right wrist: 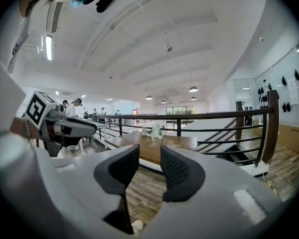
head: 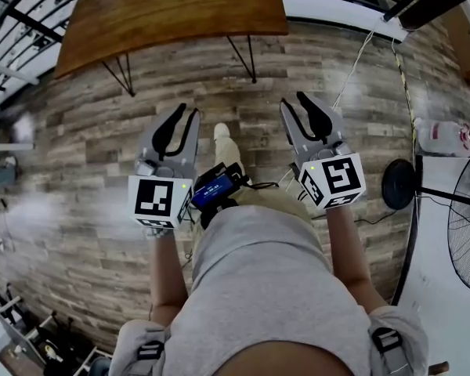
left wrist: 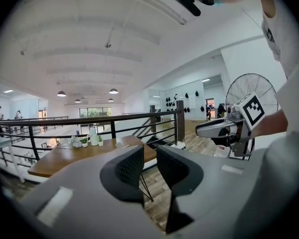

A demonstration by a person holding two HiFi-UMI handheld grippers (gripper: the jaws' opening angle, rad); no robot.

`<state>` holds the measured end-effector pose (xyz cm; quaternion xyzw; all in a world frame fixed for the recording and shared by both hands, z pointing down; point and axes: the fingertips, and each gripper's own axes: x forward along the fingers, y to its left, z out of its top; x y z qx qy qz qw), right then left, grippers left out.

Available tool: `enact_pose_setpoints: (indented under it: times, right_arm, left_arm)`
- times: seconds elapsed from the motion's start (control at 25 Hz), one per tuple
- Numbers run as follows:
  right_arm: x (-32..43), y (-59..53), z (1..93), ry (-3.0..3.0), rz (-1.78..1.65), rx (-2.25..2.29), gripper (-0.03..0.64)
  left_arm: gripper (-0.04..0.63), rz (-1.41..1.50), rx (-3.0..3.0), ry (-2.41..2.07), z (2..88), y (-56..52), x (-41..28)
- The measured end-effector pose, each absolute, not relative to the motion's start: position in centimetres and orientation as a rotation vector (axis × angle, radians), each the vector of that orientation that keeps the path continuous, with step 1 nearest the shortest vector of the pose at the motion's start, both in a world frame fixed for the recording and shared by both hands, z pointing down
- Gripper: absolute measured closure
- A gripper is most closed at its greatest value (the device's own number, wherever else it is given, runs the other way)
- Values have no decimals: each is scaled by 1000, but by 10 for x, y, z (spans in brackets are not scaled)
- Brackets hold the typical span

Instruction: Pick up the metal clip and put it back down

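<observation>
Metal clip: can't tell where it is from any view, since the left gripper and right gripper both have their jaws a little apart on nothing, side by side above the wood floor, wooden table just ahead.

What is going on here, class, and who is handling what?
A person stands on a plank floor, holding a claw in each hand. The left claw and right claw are both open and empty, pointing forward. A wooden table stands ahead, beyond them. No metal clip shows in any view, so nothing is picked up yet.
</observation>
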<state>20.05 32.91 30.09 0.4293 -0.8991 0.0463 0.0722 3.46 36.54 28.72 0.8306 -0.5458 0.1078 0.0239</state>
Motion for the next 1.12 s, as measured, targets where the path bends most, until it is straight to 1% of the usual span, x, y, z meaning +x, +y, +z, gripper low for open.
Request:
enact_pose_setpoints:
  times: [0.44, 0.92, 1.12]
  right_arm:
    - [200, 293, 304, -2681, 131, 1336, 488]
    - [165, 211, 310, -2667, 144, 1322, 488]
    - [155, 173, 310, -2641, 171, 1340, 488]
  left_arm:
    - [515, 307, 2623, -1645, 288, 316, 38]
    - [517, 321, 2601, -1608, 299, 231, 3]
    - [515, 331, 2655, -1543, 296, 191, -1]
